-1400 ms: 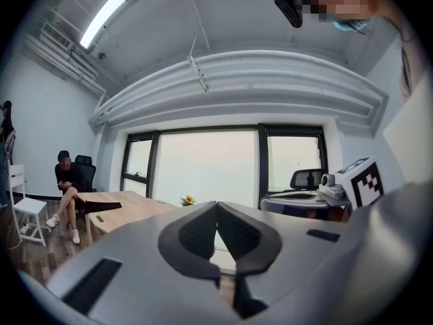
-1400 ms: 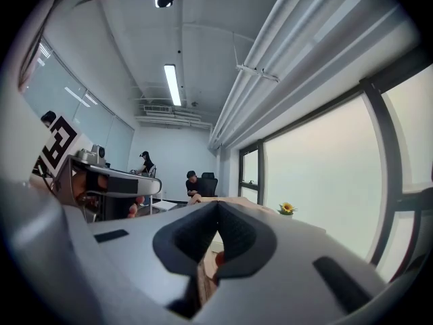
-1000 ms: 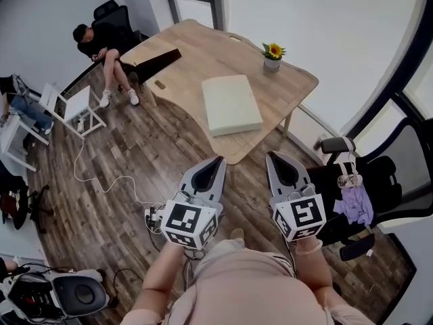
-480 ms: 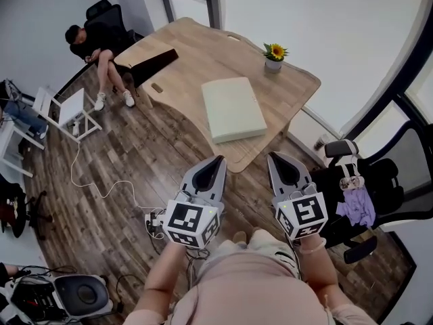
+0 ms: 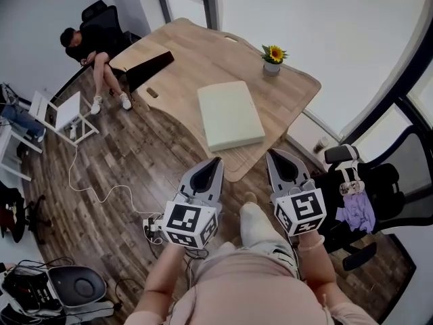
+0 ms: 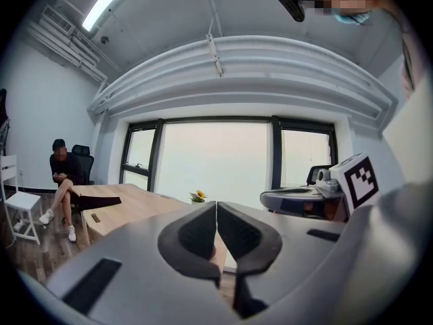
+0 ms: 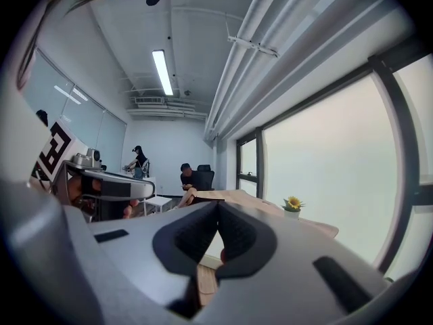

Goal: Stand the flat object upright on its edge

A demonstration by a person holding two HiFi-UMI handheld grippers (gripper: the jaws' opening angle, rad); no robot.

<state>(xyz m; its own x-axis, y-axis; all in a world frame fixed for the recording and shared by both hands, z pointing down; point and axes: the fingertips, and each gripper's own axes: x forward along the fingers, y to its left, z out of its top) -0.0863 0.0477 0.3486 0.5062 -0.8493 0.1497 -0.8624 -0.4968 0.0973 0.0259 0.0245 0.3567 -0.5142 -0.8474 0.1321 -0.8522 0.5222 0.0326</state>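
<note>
Two grippers: left gripper [image 5: 218, 161], right gripper [image 5: 270, 154]. One table [image 5: 196, 46], one pad [image 5: 230, 114], one flowerpot [image 5: 272, 65]. Two people: seated person [image 5: 91, 42], standing person [image 7: 139, 158]. Two black chairs [image 5: 95, 11] [image 5: 379, 178], one white chair [image 5: 64, 110].

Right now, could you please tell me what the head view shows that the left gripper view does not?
Only the head view plainly shows the pale flat pad lying on the table, and a purple cloth off to the right. Only the left gripper view shows the ceiling light. Both show the sunflower pot, the seated person, and the left gripper with its fingers shut and empty.
</note>
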